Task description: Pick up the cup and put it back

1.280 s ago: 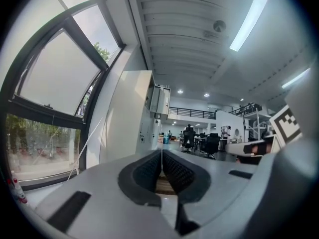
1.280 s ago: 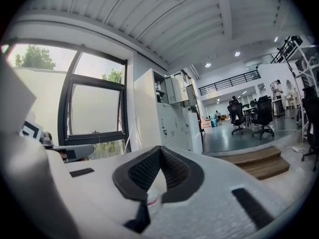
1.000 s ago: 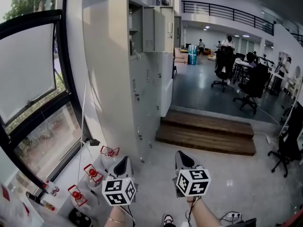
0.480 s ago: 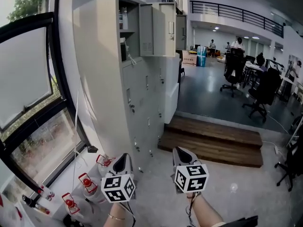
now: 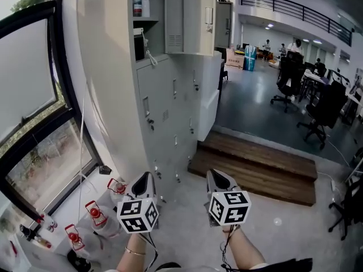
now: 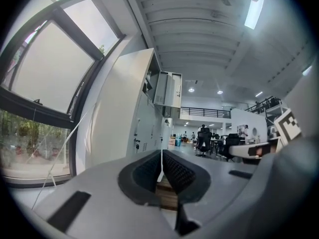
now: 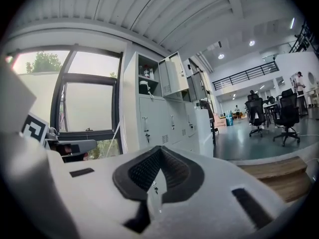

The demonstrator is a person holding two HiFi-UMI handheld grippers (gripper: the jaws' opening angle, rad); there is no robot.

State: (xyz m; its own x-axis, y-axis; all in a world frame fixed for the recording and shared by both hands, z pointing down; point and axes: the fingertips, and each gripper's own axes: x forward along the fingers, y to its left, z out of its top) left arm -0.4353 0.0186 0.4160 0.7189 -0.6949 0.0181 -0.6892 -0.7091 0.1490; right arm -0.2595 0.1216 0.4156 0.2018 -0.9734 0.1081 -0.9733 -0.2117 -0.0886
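Note:
A tall grey locker bank point(image 5: 170, 95) stands ahead, with one top compartment's door point(image 5: 173, 17) swung open. On its upper shelf are two bottles point(image 5: 141, 3). On the shelf below sits a white object point(image 5: 139, 42) with a cord hanging from it; I cannot tell whether it is the cup. The same object point(image 7: 144, 87) shows small in the right gripper view. My left gripper point(image 5: 143, 180) and right gripper point(image 5: 218, 177) hang side by side low in the head view, well short of the lockers. Both are shut with nothing between the pads point(image 6: 174, 171) point(image 7: 142, 171).
Several water jugs with red caps point(image 5: 96, 215) stand on the floor by the window point(image 5: 34, 123) at the left. A wooden step point(image 5: 255, 160) lies ahead to the right. Beyond it are office chairs point(image 5: 323, 103) and people far off.
The head view has moved closer to the lockers and tilted up, so the open compartment and its shelves now show. Both grippers stay shut, low in the view.

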